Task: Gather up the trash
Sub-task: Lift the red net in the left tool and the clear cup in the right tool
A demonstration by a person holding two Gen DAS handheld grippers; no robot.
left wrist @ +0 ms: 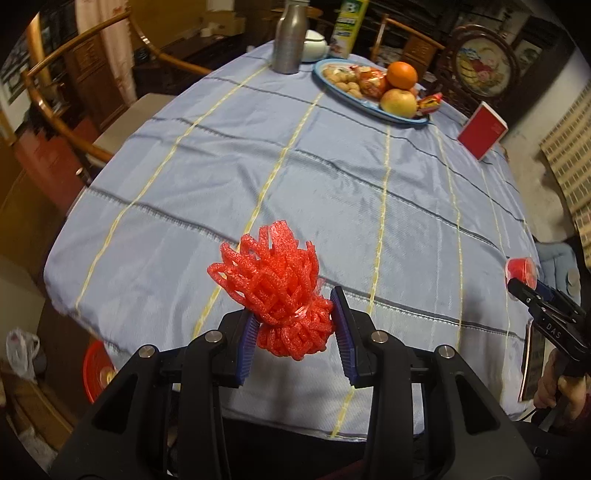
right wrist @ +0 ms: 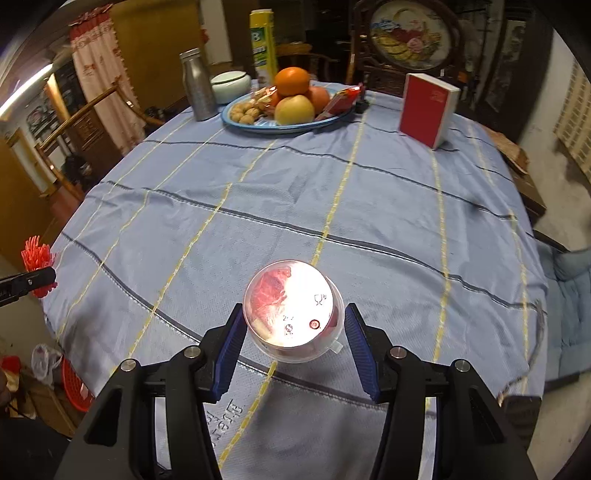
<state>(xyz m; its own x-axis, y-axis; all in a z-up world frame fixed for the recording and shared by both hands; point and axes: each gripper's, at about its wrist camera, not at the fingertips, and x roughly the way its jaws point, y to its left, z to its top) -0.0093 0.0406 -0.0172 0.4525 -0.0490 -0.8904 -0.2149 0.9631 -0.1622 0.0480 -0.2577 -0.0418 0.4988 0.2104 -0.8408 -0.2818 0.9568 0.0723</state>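
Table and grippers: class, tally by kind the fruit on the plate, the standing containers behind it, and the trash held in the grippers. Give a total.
Oranges: 1
Apples: 2
Metal bottles: 1
Cartons: 1
Red foam nets, left gripper: 1
Clear plastic cups, right gripper: 1
Total: 7

The left gripper [left wrist: 295,325] clamped a red foam net [left wrist: 275,291] between its blue pads [left wrist: 345,336], above the near edge of a table under a blue checked cloth [left wrist: 295,177]. At the far end stood a steel bottle [left wrist: 290,37], a carton [left wrist: 347,29], a white bowl [left wrist: 314,44] and a plate [left wrist: 402,119] of nuts, an orange [left wrist: 402,74] and an apple [left wrist: 398,103]. A red box [left wrist: 482,131] stood to the right. At the right edge, the right gripper [left wrist: 524,280] gripped a clear cup [left wrist: 521,271]. A red basket [left wrist: 96,369] sat on the floor at left.
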